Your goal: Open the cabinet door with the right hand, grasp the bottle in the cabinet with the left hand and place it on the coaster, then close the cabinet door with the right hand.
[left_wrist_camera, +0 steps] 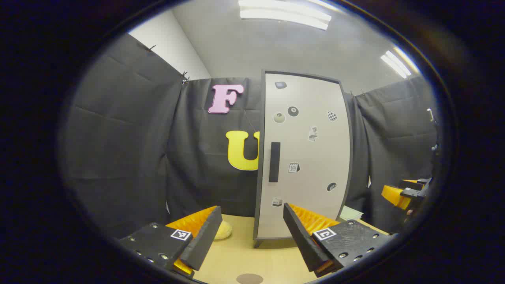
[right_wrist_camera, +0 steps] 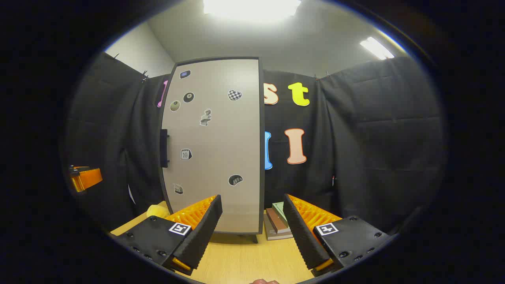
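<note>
A tall pale cabinet (left_wrist_camera: pixel 303 157) with a dark frame stands on the wooden table, its door closed and dotted with stickers. A black vertical handle (left_wrist_camera: pixel 274 161) sits near the door's left edge. In the right gripper view the same cabinet (right_wrist_camera: pixel 215 146) rises ahead and to the left, its handle (right_wrist_camera: pixel 163 148) on the left edge. My left gripper (left_wrist_camera: pixel 252 236) is open and empty, facing the door from a short way off. My right gripper (right_wrist_camera: pixel 252 232) is also open and empty. A round brown coaster (left_wrist_camera: pixel 249 279) lies on the table just below my left gripper. The bottle is hidden.
A yellow soft object (left_wrist_camera: pixel 223 230) lies left of the cabinet, seen too in the right gripper view (right_wrist_camera: pixel 158 211). Stacked books (right_wrist_camera: pixel 276 223) rest on the table right of the cabinet. The other gripper (left_wrist_camera: pixel 402 193) shows at the far right edge. Black cloth walls surround the table (right_wrist_camera: pixel 244 260).
</note>
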